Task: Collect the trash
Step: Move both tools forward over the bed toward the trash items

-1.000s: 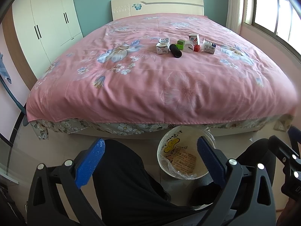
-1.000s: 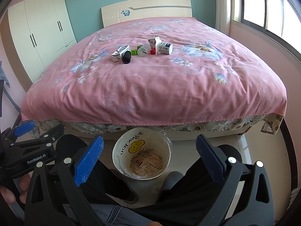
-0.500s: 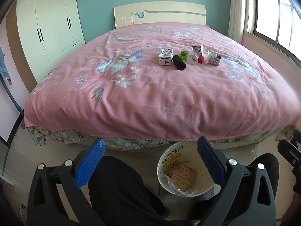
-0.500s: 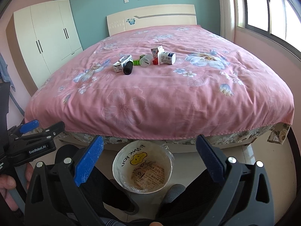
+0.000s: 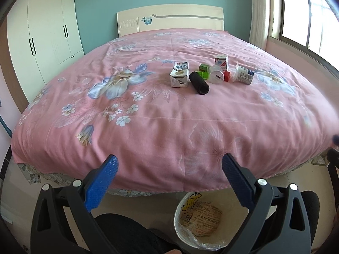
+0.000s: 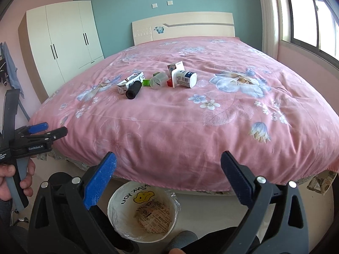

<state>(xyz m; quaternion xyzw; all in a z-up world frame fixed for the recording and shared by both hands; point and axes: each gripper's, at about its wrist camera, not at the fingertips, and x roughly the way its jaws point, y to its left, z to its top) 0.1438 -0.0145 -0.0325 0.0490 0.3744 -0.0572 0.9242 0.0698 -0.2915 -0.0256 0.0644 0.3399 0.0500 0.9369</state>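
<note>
Looking along the left gripper (image 5: 169, 169), the jaws stand wide and hold nothing, hanging over the near edge of the bed (image 5: 148, 131). The trash sits well beyond that edge, toward the headboard: a milk carton (image 5: 179, 75), a black roll (image 5: 199, 83) just beside it, then a green block (image 5: 203, 71), a clear cup (image 5: 217, 76) and a yogurt cup (image 5: 243, 75). The bin (image 5: 180, 222) stands on the floor below the bed's near edge, lined with plastic, printed paper at its bottom. The risk I judge here: the soft quilt gives under a reach, so the round roll may roll off.

From the right gripper (image 6: 167, 169), the jaws are likewise wide and empty above the bed's edge. The pieces crowd together, so closing on one could knock a neighbour over. The bin (image 6: 118, 199) below the bed holds only that paper.
</note>
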